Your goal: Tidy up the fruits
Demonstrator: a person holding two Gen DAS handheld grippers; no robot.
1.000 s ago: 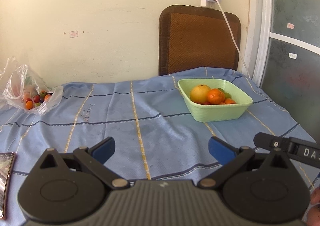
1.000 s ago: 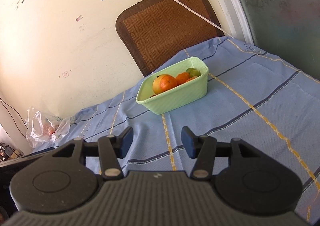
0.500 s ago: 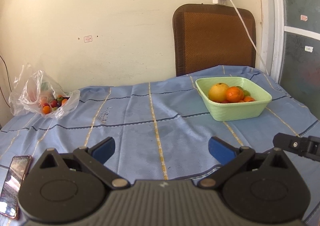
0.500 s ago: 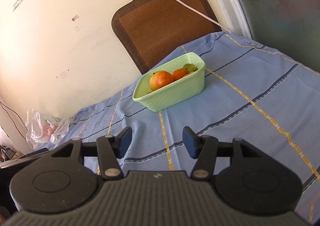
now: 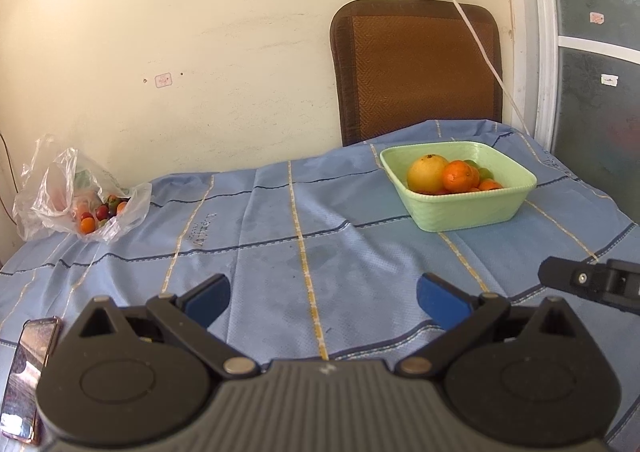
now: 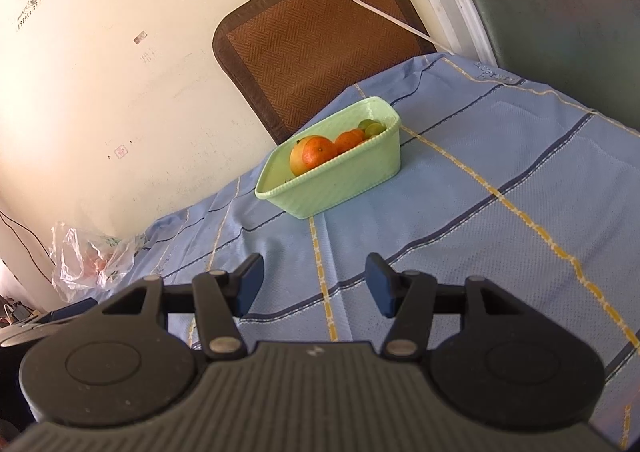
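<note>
Hovering over the blue checked tablecloth point(image 5: 280, 236), the left gripper point(image 5: 323, 298) is held with its jaws wide apart and nothing between them; the right gripper point(image 6: 315, 284) is likewise released and empty, its jaws at a narrower gap. In the left wrist view, the green plastic basket point(image 5: 472, 208) is seen at about 1 o'clock, with a large yellow-orange citrus point(image 5: 426, 174), mandarins point(image 5: 458, 176) and green grapes point(image 5: 484, 172) already inside. More small fruit lies in a crumpled clear plastic bag point(image 5: 60, 192) at about 10 o'clock, well apart from the basket, so part of the task is judged undone. A smartphone point(image 5: 28, 372) rests near the table edge at 8 o'clock. Trouble is likely at the bag: thin film could be pinched together with a fruit and dragged along, or round fruit could be squeezed out sideways and rolled off the cloth. Soft grapes could be crushed by a hard clench.
</note>
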